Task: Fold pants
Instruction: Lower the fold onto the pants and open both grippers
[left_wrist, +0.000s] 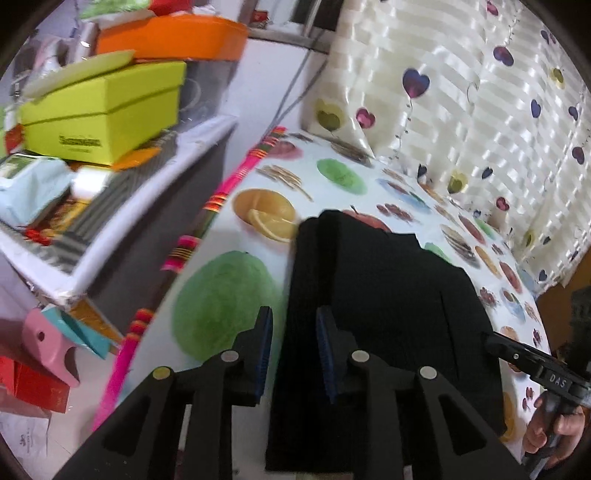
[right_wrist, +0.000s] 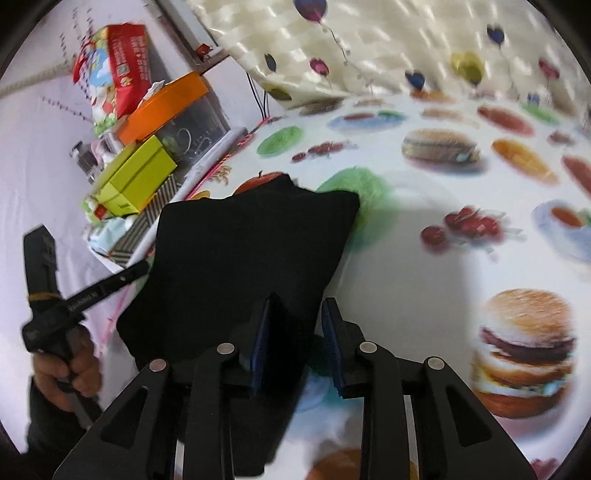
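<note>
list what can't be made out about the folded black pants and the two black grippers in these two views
- Folded black pants: near edge hidden under both grippers' bodies and cut by the bottom edge, both views.
- Left gripper: fabric lies between the pads; contact unclear, black on black.
- Right gripper: same, left pad merges with cloth.
- Lime-green box: its lettering is blurred.

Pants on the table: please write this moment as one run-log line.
pants: folded, flat on table | left gripper: open, over pants edge | right gripper: open, over pants corner
</note>
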